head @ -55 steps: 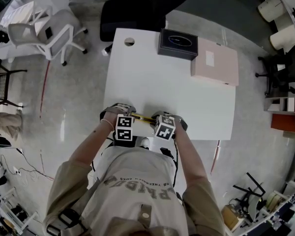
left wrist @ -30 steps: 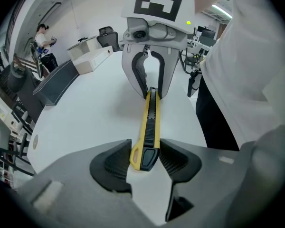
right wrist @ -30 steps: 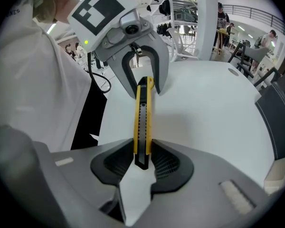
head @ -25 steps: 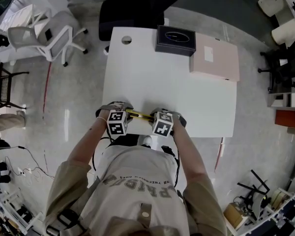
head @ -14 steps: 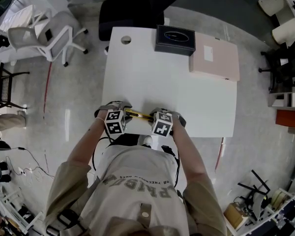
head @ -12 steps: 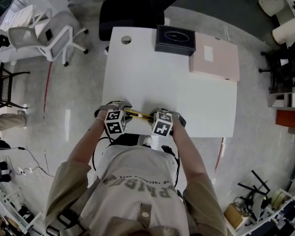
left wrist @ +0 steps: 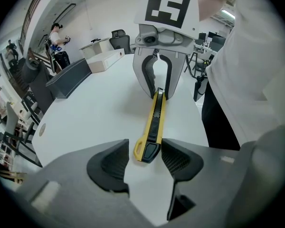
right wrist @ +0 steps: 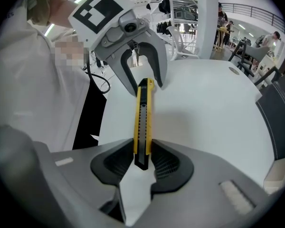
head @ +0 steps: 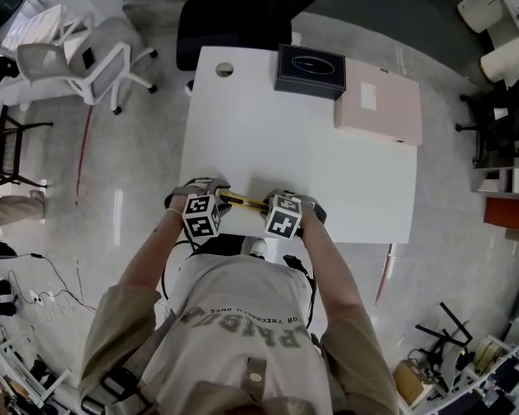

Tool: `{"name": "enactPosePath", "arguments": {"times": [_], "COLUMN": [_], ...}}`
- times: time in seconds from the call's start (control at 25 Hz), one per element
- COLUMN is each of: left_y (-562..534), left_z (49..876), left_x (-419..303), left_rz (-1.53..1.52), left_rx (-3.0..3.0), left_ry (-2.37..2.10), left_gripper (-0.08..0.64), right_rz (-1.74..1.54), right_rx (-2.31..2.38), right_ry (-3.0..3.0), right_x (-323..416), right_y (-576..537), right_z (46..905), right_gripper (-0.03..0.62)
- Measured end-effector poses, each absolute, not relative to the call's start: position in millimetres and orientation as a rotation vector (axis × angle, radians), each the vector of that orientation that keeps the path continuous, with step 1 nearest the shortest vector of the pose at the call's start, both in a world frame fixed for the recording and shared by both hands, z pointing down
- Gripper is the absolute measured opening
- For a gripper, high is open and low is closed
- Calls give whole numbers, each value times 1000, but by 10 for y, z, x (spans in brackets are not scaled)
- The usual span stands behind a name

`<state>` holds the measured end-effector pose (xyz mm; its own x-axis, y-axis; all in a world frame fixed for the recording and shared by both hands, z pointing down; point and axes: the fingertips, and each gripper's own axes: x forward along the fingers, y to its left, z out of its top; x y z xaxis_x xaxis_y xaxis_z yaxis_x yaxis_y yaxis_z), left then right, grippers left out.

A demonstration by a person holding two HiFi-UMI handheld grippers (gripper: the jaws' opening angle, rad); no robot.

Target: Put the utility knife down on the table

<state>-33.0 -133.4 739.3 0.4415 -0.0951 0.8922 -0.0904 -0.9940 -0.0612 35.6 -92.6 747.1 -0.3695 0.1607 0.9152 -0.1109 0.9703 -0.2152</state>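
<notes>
yellow utility knife [right wrist: 143, 122] clamped in r gripper [right wrist: 142, 162]; l gripper [left wrist: 145, 160] just opened (end between)

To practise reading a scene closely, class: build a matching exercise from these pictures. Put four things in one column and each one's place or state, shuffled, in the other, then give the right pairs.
Things
1. left gripper
2. right gripper
3. black box
4. pink flat box

Places or states
A. shut on one end of the utility knife
B. jaws apart, the knife's other end between them
C. far edge of the table, near its middle
D. far right corner of the table

Pairs: 1-B, 2-A, 3-C, 4-D.

The left gripper's jaws have just been opening.
</notes>
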Motion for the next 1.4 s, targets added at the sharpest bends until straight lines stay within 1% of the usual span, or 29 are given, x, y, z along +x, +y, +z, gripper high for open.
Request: {"name": "enactPosePath", "arguments": {"times": [0.36,0.64,1.4], "left_y": [-1363,-1371,-1392], "left_z": [7351,7375,7429], "left_x": [-418,-445,-485], "left_rz": [-1666,-1679,-1687], "left_rx": [-2656,-2656,-2670], "left_ry": [193,193,169], "left_gripper": [222,209,209], "right_rz": [312,349,344], "right_rx": [-34,-23,-17], "right_ry": [-1909,-1882,-1861], "right_x": [346,330,312], "right_y": [-937,-948,-939], "right_z": [7456,7440,7454], "right_gripper": [120,120,123]}}
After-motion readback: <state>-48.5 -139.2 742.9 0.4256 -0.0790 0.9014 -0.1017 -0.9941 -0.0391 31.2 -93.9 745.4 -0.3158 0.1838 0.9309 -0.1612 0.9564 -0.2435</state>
